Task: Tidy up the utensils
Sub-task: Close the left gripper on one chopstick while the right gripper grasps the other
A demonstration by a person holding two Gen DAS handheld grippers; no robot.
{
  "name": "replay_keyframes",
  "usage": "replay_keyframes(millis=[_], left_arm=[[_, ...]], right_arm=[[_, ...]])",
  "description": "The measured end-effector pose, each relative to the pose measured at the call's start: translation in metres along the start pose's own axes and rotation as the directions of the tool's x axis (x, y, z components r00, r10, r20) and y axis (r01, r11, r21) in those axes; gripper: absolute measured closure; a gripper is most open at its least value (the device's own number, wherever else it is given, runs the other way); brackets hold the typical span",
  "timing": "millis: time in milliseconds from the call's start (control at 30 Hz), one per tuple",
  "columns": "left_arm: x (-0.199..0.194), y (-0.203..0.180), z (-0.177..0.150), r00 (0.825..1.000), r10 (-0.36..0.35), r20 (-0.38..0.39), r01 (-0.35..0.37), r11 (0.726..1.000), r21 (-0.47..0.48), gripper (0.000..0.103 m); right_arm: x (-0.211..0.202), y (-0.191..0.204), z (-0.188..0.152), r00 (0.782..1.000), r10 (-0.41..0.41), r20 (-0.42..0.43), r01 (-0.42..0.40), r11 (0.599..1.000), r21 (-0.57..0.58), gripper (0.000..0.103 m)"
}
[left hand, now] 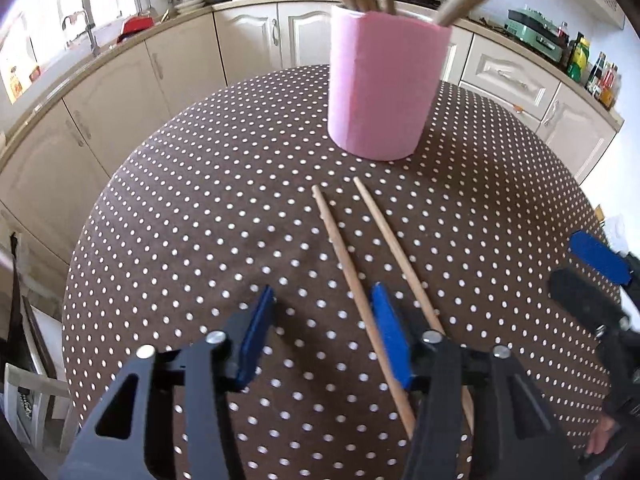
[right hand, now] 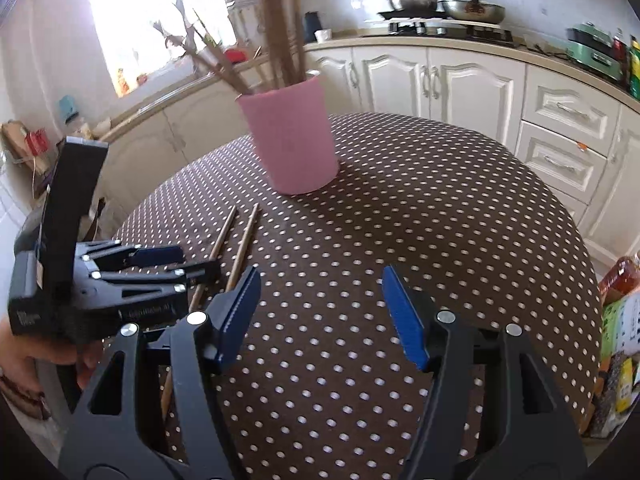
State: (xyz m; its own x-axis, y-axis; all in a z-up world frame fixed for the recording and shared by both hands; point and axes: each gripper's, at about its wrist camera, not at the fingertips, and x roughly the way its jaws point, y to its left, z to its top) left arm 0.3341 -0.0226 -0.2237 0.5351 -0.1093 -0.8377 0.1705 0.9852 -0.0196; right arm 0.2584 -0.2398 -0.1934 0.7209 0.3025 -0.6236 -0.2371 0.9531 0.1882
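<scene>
A pink cup (left hand: 384, 84) holding several wooden chopsticks stands on the round table (left hand: 200, 208); it also shows in the right wrist view (right hand: 294, 140). Two loose chopsticks lie side by side on the cloth in front of it, one on the left (left hand: 346, 264) and one on the right (left hand: 394, 248), also in the right wrist view (right hand: 240, 248). My left gripper (left hand: 322, 304) is open just above the cloth, its right finger between the two chopsticks. My right gripper (right hand: 320, 300) is open and empty over bare cloth, to the right of the left gripper (right hand: 160, 264).
The table has a brown cloth with white dots (right hand: 440, 220). Cream kitchen cabinets (right hand: 440, 80) curve behind it, with pots on a stove (right hand: 440, 8). Bottles and packets (right hand: 620, 320) stand at the table's right edge. A chair (left hand: 24, 360) is at the lower left.
</scene>
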Motion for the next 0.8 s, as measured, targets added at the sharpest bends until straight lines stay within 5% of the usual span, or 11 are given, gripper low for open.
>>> replay_keyframes(millis=[100,233,300,500,567,800], left_arm=[[0.005,0.013,0.010,1.000,-0.014,-0.010,0.014,1.000,-0.002,0.057],[0.010,0.029,0.021,1.000,-0.009,-0.019,0.009,1.000,0.002,0.084],[0.012,0.043,0.026,0.999,-0.042,-0.029,0.042,0.999,-0.016,0.090],[0.018,0.067,0.039,0.991,-0.121,-0.057,0.118,0.992,-0.046,0.095],[0.020,0.071,0.044,0.991,-0.124,-0.059,0.121,0.992,-0.045,0.095],[0.022,0.065,0.051,0.992,-0.113,-0.057,0.111,0.993,-0.035,0.096]], right_arm=[[0.012,0.014,0.007,1.000,0.005,-0.027,-0.005,1.000,-0.029,0.040],[0.036,0.029,0.019,0.995,0.028,-0.098,-0.033,0.998,-0.047,0.040],[0.047,0.037,0.024,0.990,0.032,-0.141,-0.041,0.997,-0.060,0.040],[0.078,0.067,0.040,0.972,0.028,-0.232,-0.056,0.991,-0.118,0.055],[0.089,0.074,0.044,0.963,0.011,-0.268,-0.048,0.990,-0.134,0.070],[0.121,0.089,0.051,0.939,-0.038,-0.343,-0.023,0.985,-0.173,0.090]])
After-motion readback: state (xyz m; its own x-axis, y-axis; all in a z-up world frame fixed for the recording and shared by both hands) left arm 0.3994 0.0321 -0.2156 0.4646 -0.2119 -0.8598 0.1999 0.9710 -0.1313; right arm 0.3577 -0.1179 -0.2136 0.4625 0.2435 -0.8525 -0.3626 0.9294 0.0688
